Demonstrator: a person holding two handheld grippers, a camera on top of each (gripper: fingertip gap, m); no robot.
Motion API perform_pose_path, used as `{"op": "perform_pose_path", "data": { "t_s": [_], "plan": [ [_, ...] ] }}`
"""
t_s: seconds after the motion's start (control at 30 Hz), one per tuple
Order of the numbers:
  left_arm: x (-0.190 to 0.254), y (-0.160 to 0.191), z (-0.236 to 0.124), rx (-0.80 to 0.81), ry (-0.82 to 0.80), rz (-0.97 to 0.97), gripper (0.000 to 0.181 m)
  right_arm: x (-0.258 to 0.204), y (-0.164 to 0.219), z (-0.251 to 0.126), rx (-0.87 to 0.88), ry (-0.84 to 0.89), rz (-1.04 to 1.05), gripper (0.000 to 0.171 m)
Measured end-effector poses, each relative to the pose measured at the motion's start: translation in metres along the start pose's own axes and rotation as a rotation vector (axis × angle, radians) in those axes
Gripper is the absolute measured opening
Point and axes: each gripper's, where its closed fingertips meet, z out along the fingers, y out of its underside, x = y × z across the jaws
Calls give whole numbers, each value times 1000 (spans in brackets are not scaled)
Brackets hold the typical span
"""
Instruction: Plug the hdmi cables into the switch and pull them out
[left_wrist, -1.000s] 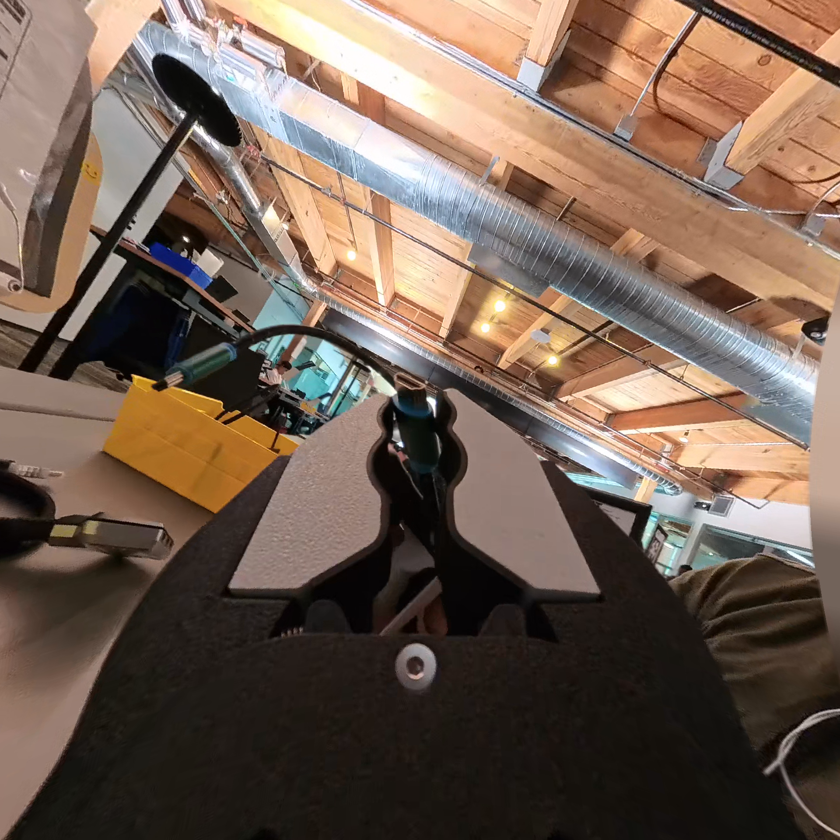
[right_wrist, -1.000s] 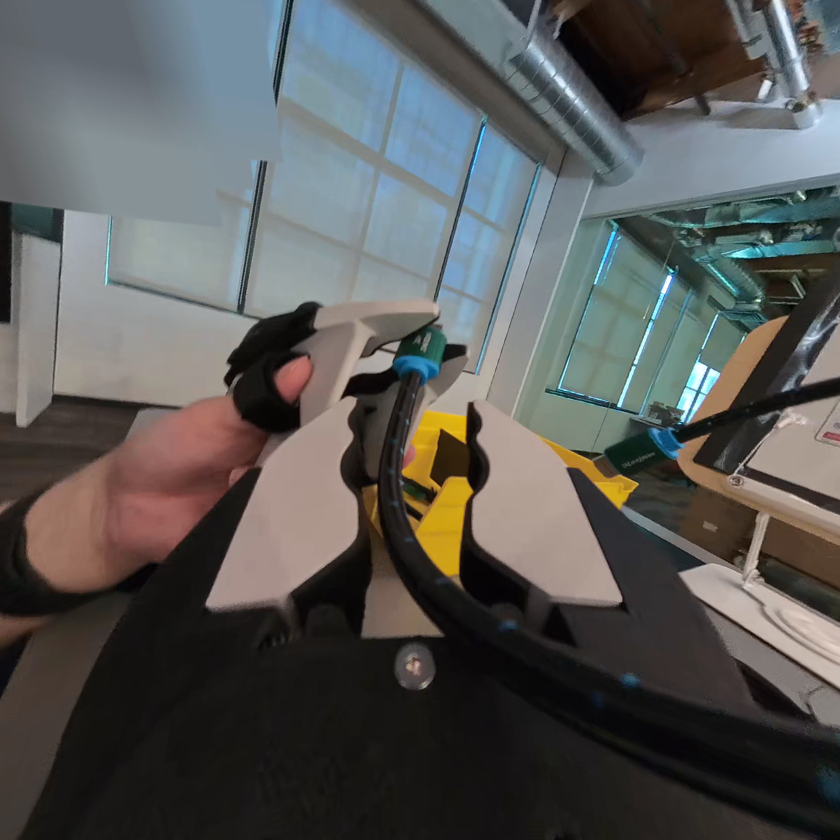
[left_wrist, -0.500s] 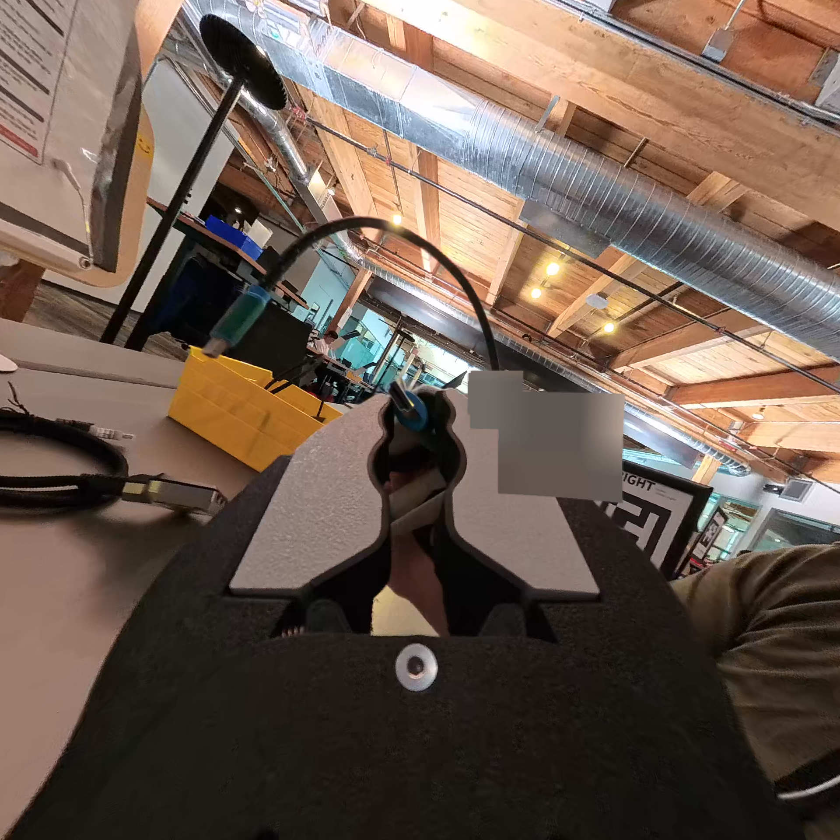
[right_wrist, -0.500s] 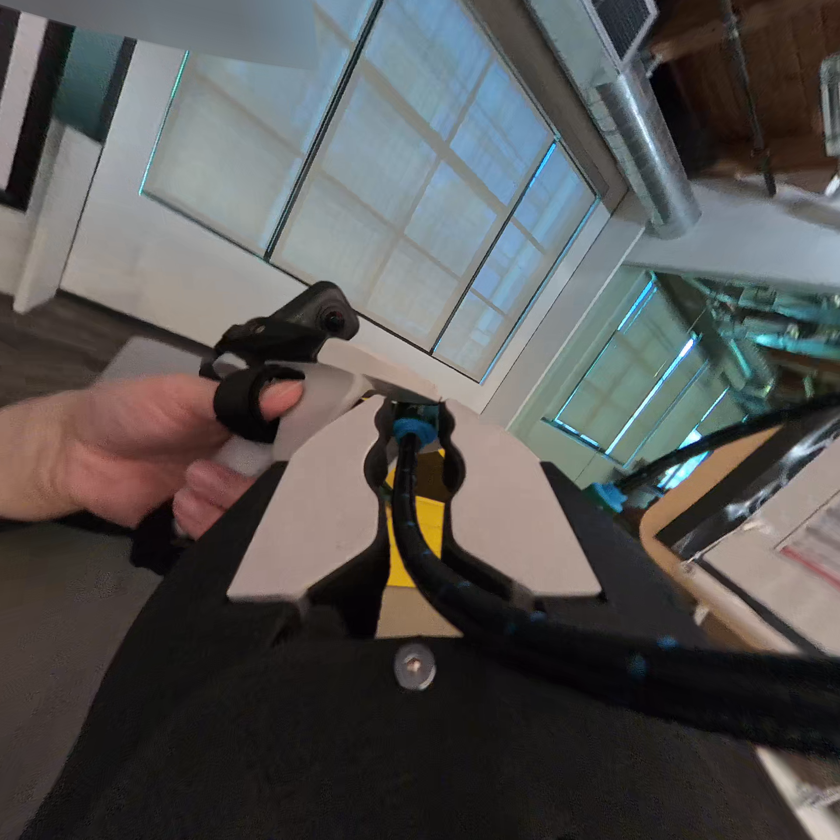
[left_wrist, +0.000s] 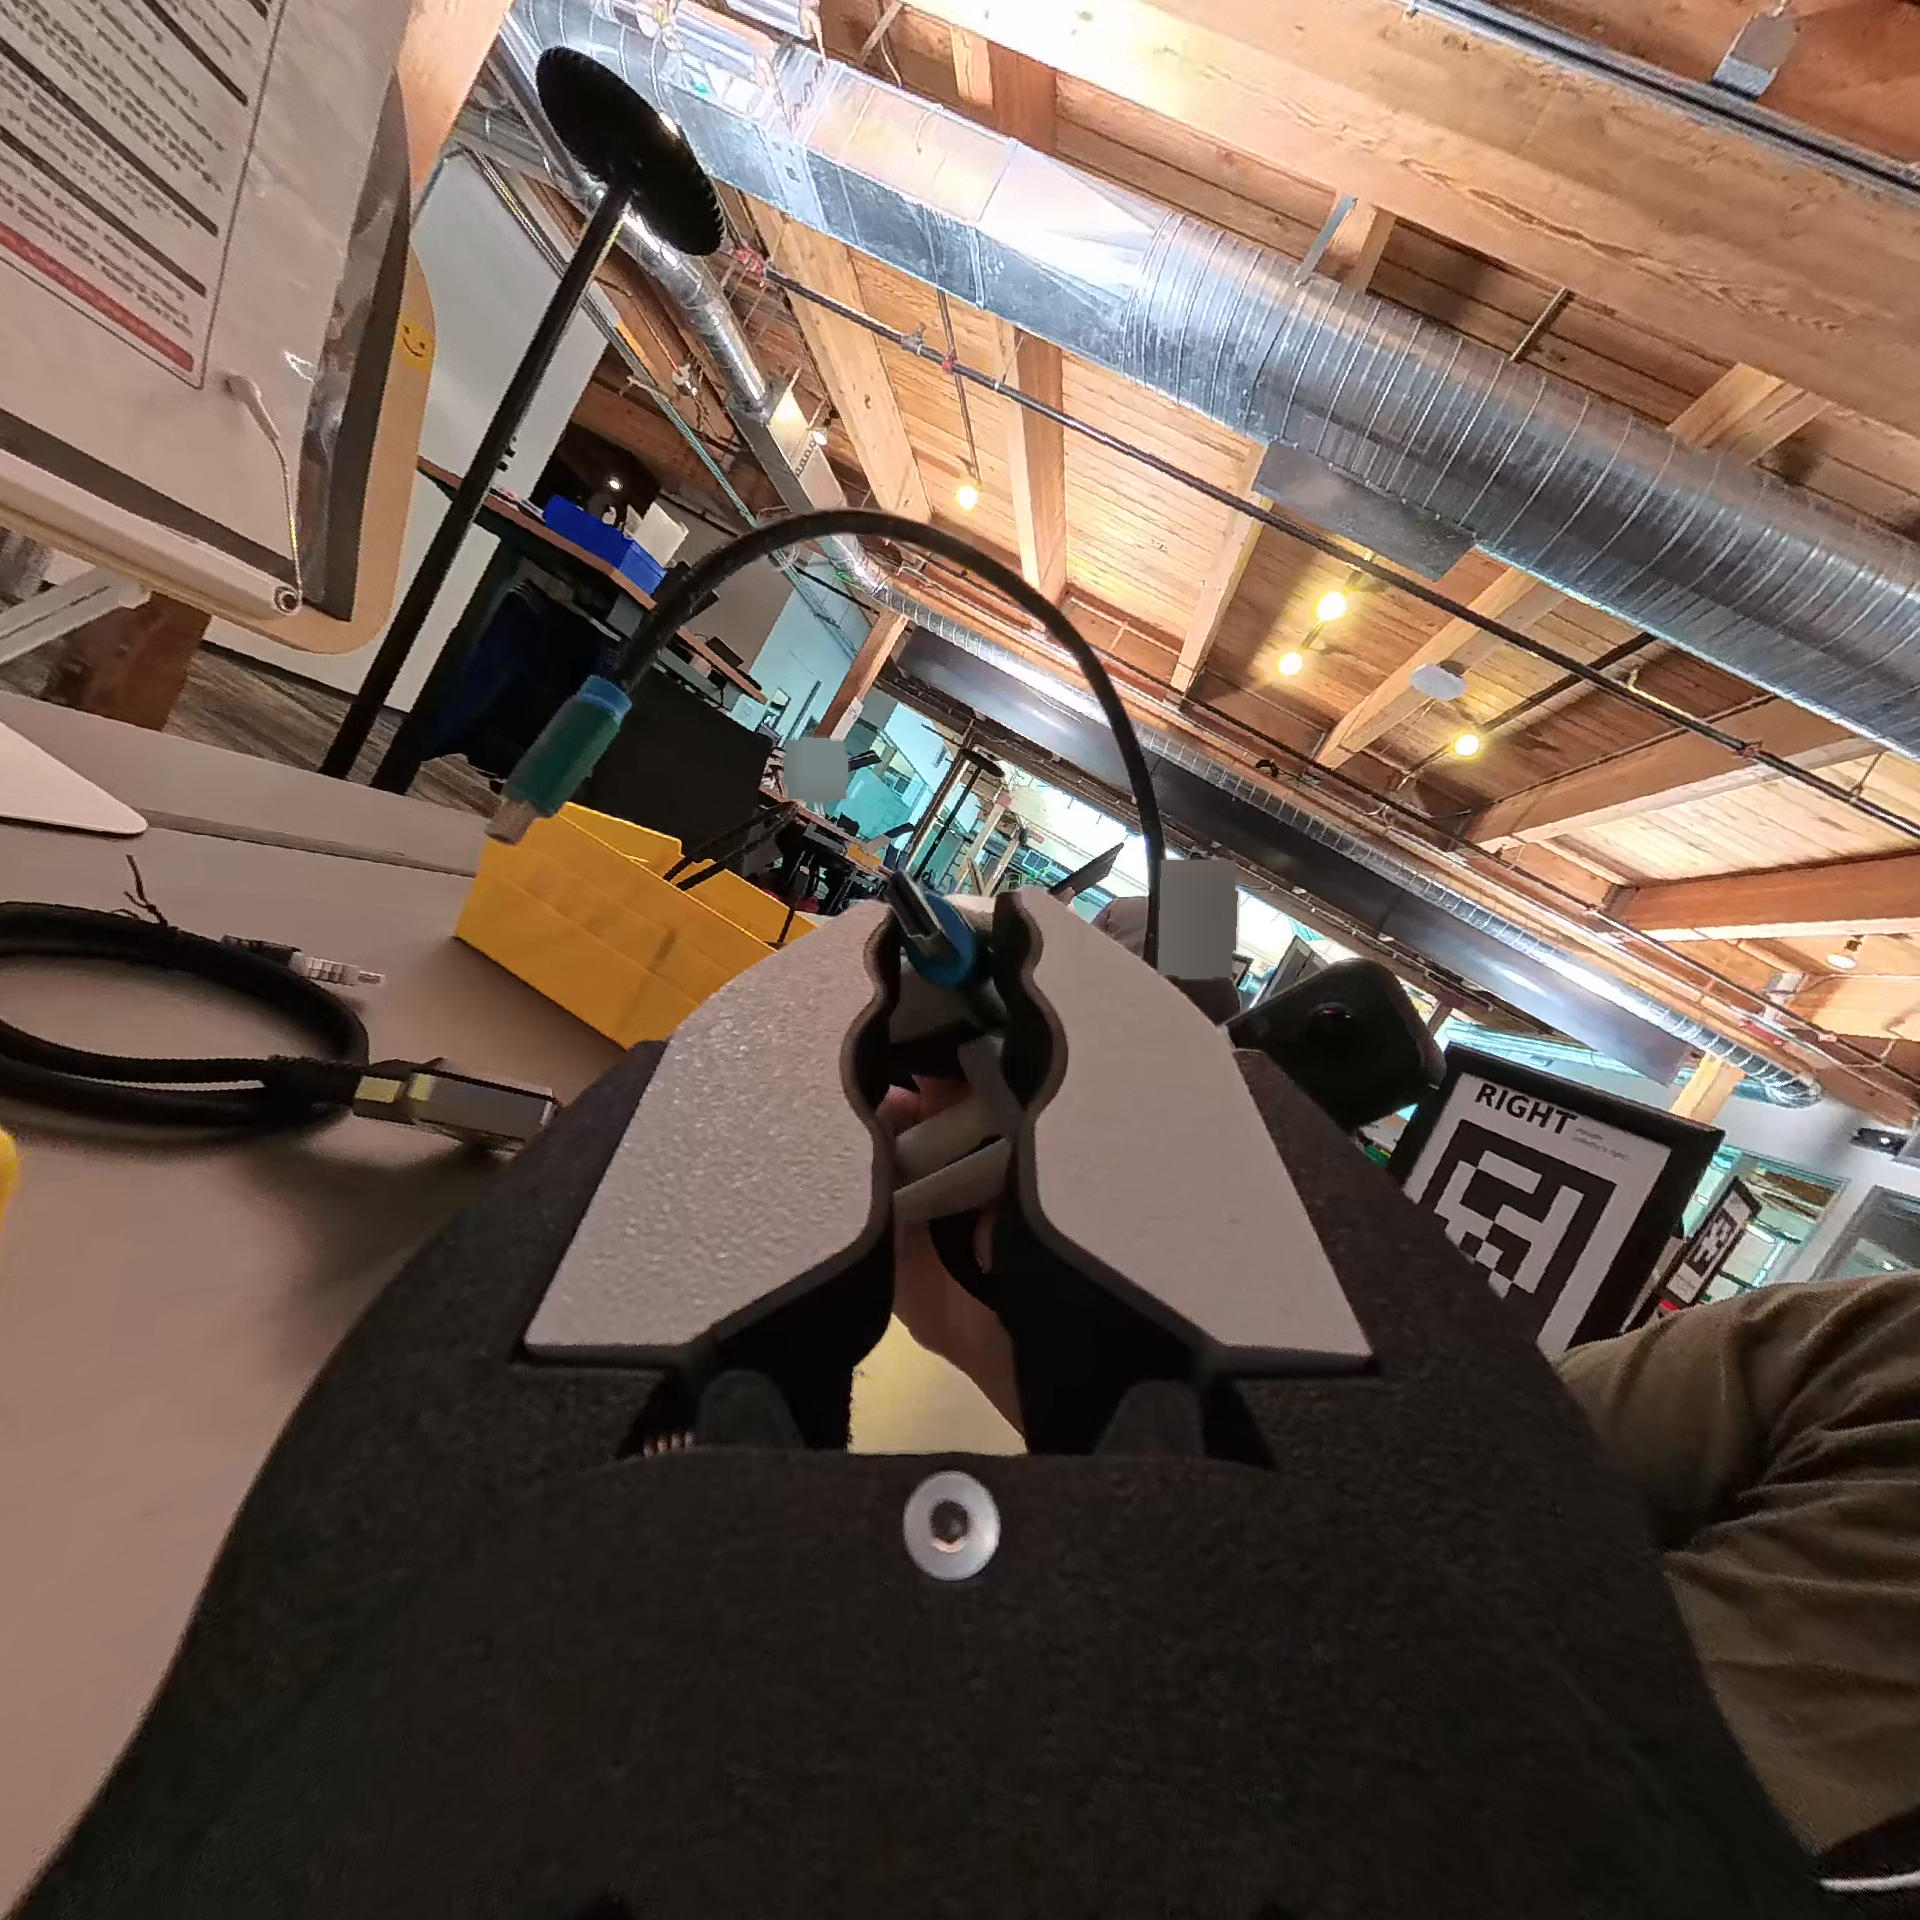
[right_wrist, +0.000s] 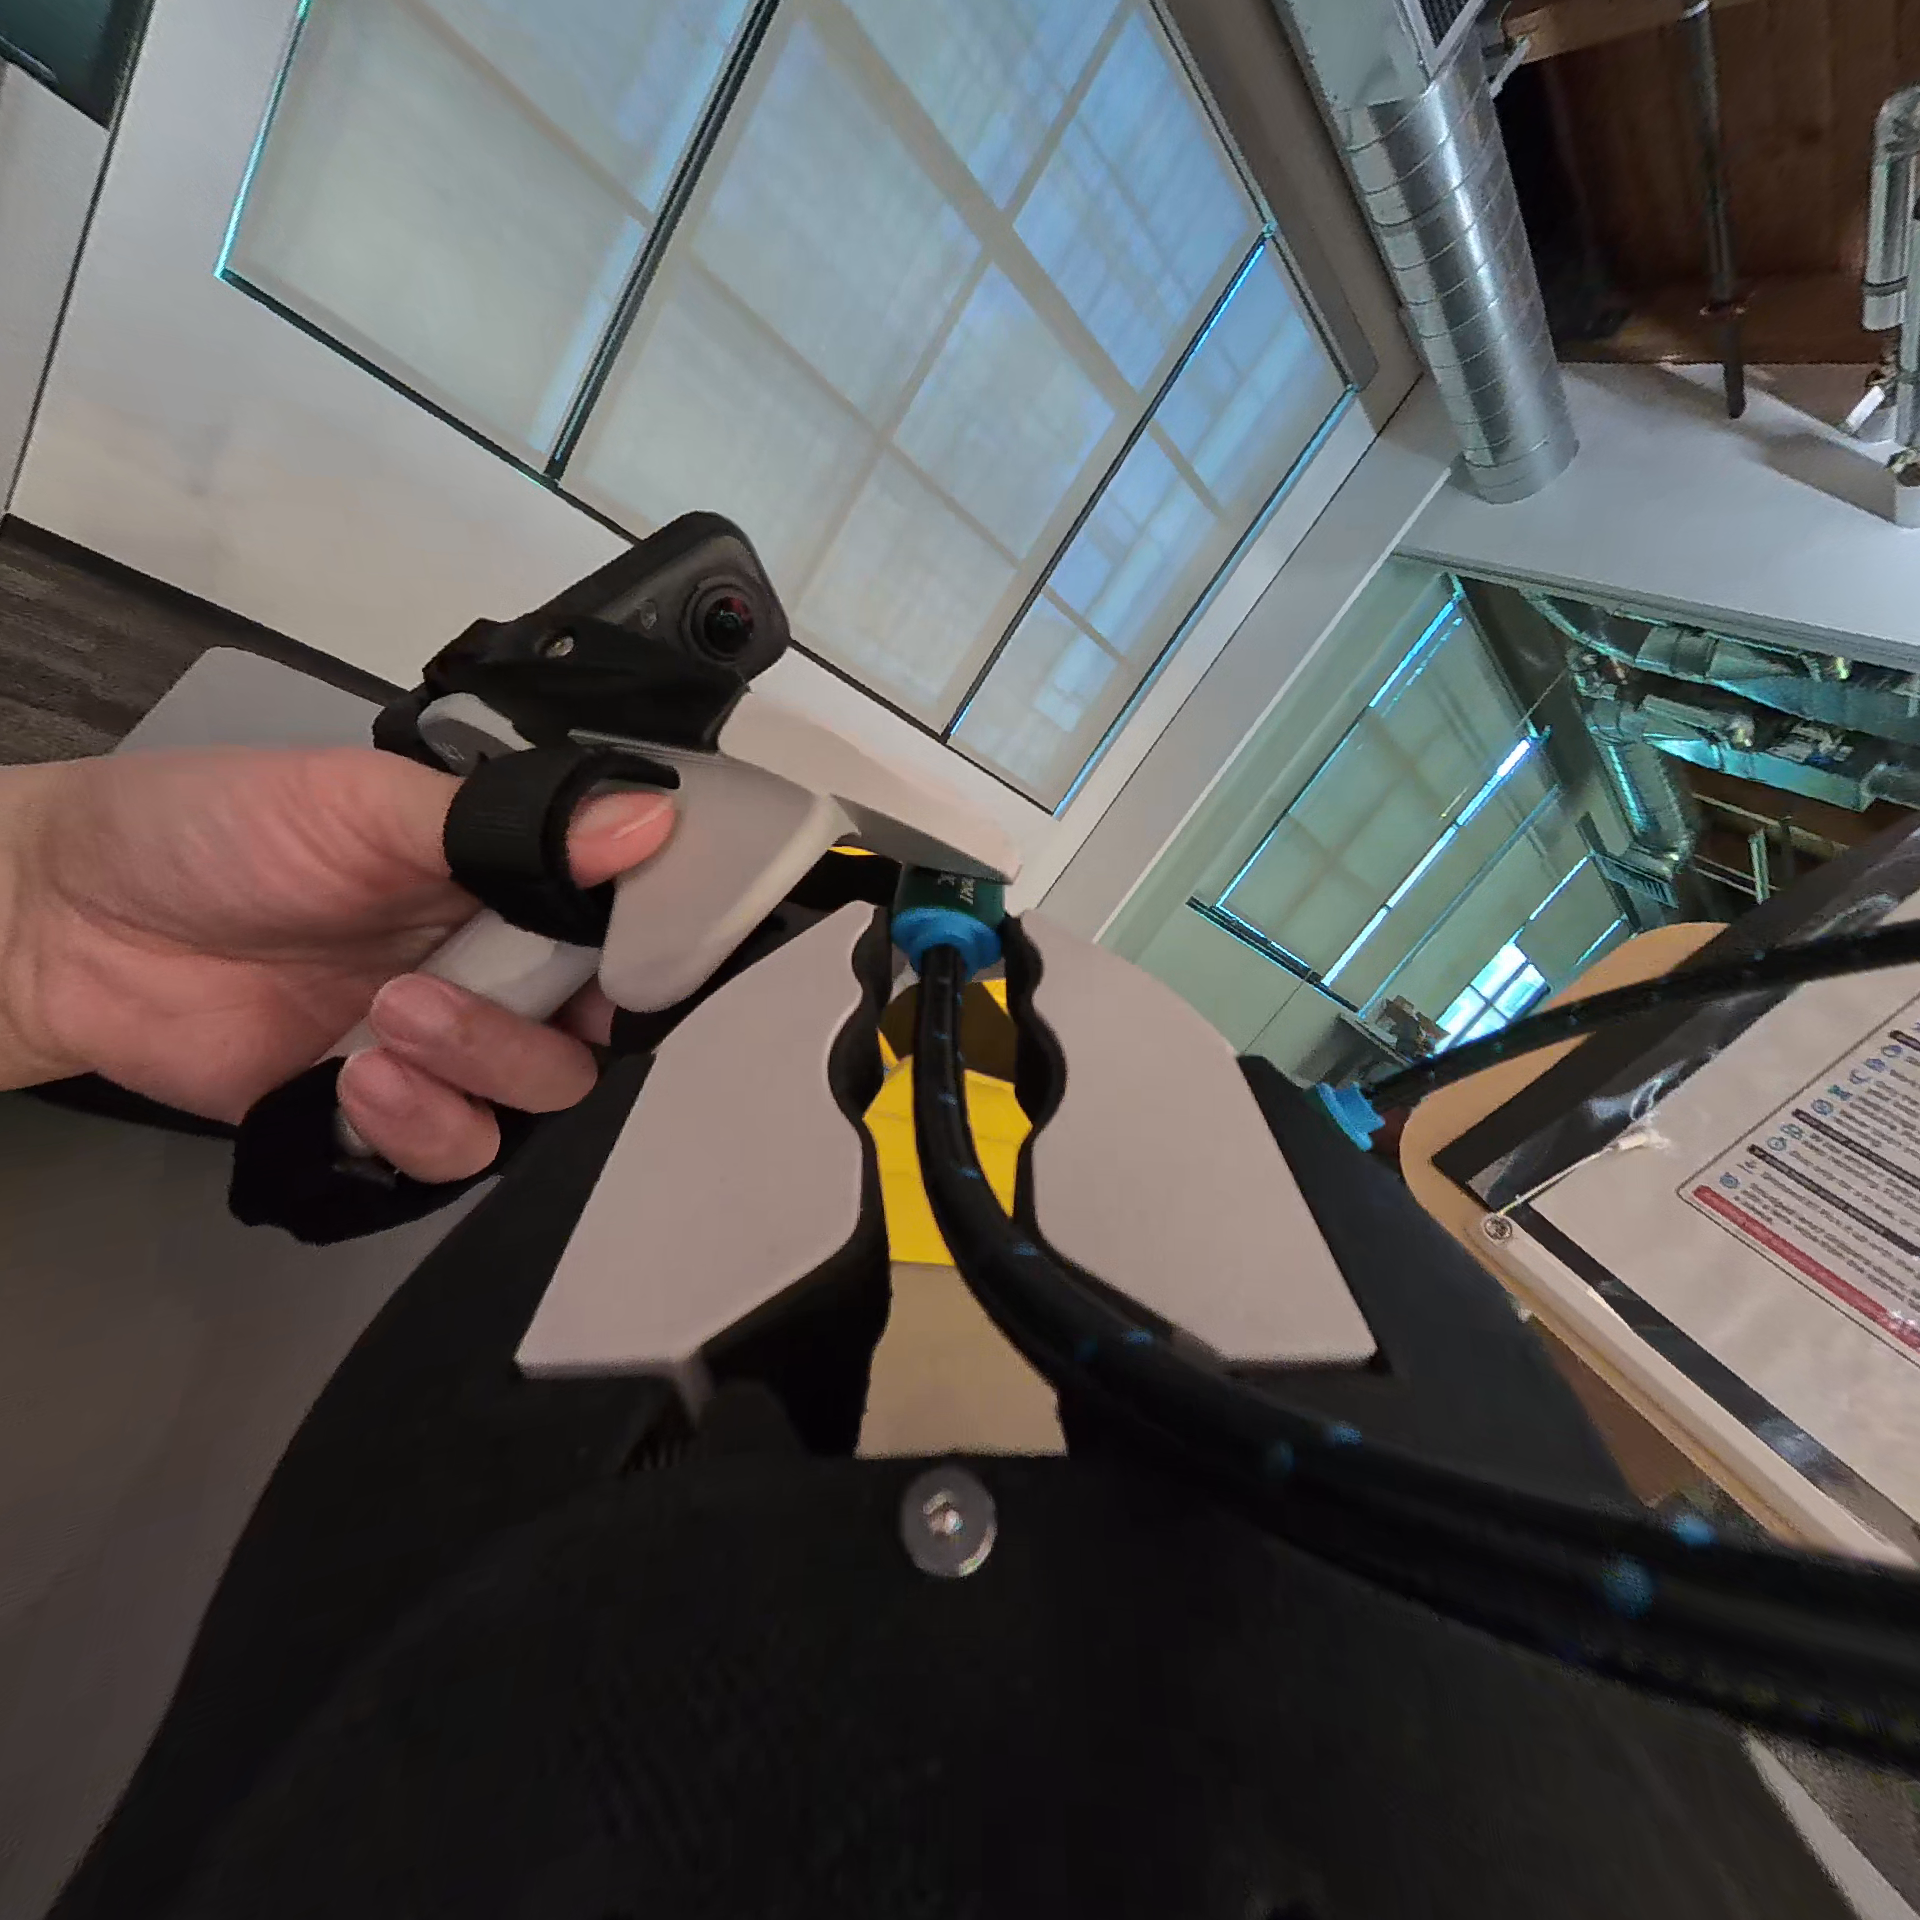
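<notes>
Up close, both grippers clamp one hdmi cable (right_wrist: 940, 1049), left gripper (left_wrist: 943, 925) on its green plug (right_wrist: 948, 891), right gripper (right_wrist: 940, 935) just behind.

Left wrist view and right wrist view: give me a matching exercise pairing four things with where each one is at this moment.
Things:
1. yellow bin
2. silver plug
3. green plug
4. black cable

Places:
a. lies flat on the table, on the end of a coiled dark lead
b. runs between the right tongs
c. stands on the table, farther back
d. hangs in the air, pointing down, from an arched cable

Pairs: 1-c, 2-a, 3-d, 4-b.
</notes>
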Motion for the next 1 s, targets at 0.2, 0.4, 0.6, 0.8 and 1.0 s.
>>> {"op": "perform_pose_path", "data": {
  "t_s": [0.2,0.4,0.6,0.8,1.0],
  "plan": [
    [0,4,2,-18,-3,14,17,2,1,-3,-12,45,17,24],
    [0,5,3,-23,-16,35,17,2,3,-3,-23,61,47,25],
    [-1,5,3,-22,-8,8,16,1,3,-3,-38,60,15,21],
    [0,7,4,-42,-13,-6,16,2,2,-7,-38,54,-38,21],
    [-2,-8,-5,-3,-26,-48,21,5,-6,-18,6,59,-147,20]
  ]
}}
